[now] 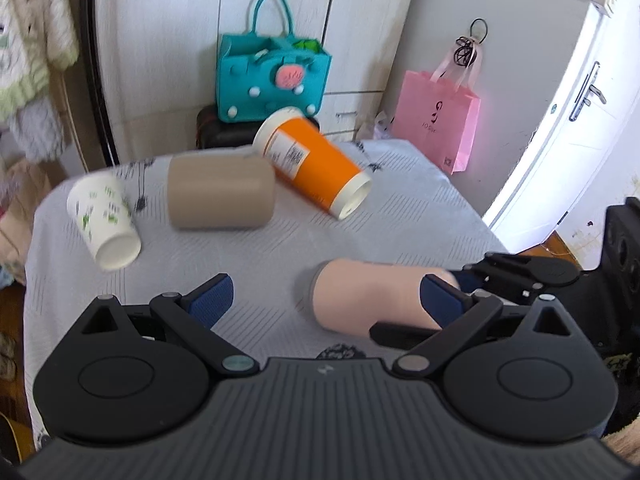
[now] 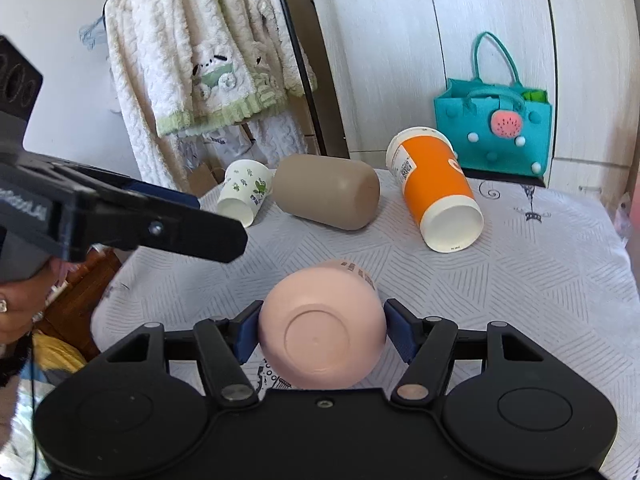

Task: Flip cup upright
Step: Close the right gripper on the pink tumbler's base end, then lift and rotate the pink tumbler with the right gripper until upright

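Observation:
A pink cup [image 2: 320,334] lies on its side on the grey tablecloth, base toward the right wrist camera. My right gripper [image 2: 322,332] is shut on it, one blue pad on each side. In the left wrist view the pink cup [image 1: 368,296] lies at the right, with the right gripper's fingers around its far end. My left gripper [image 1: 324,300] is open and empty, just left of the cup. A tan cup [image 1: 220,192], an orange paper cup [image 1: 316,162] and a white paper cup with green print [image 1: 106,222] lie on their sides further back.
A teal felt bag [image 1: 272,68] stands behind the table and a pink paper bag [image 1: 440,120] hangs at the right. A white robe [image 2: 208,48] hangs at the left. The tablecloth [image 2: 540,280] ends near the orange cup's far side.

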Demonstrator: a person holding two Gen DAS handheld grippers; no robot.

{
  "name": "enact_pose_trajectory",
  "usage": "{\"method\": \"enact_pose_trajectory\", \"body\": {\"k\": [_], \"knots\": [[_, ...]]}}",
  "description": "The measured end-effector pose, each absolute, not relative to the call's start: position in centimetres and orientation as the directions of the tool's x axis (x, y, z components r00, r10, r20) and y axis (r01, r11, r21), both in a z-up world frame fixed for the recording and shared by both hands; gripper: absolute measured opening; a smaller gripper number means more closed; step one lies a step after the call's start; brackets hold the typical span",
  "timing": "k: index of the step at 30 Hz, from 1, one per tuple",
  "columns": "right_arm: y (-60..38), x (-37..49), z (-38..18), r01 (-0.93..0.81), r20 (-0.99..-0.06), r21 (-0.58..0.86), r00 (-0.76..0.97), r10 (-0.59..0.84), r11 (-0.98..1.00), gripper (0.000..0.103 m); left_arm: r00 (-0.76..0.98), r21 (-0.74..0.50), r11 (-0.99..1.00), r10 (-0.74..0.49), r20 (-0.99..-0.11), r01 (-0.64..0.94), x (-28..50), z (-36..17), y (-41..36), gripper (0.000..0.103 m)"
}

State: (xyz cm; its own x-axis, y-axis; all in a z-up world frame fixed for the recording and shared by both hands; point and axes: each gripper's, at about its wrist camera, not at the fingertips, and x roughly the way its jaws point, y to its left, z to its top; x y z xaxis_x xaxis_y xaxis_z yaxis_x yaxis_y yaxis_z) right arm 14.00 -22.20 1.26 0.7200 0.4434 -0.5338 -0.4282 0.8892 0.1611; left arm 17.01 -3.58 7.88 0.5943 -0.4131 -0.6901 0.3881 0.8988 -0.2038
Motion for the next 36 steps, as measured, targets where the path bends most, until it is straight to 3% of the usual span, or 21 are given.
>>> {"method": "enact_pose_trajectory", "body": {"k": [9,22,36], "knots": [[-20.9,13.4,0.9,-0.403,-0.550,0.105,0.738,0.391,0.909,0.067,0.505,-0.337,0.874,-0.479,-0.718,0.350,18.2,4.4,-1.6,0.101],[-21.8,13.7,-1.5,-0.343,-0.586,0.159,0.722,0.368,0.926,0.067,0.443,-0.402,0.848,-0.525,-0.727,0.345,18.4,2.2,-1.7,0.101],[-23.4,15.4,-1.6,-0.359,-0.588,0.466,0.557,0.587,0.808,0.073,0.327,-0.567,0.762,-0.647,-0.689,0.313,19.8,0.3,-1.0,0.099]]}}
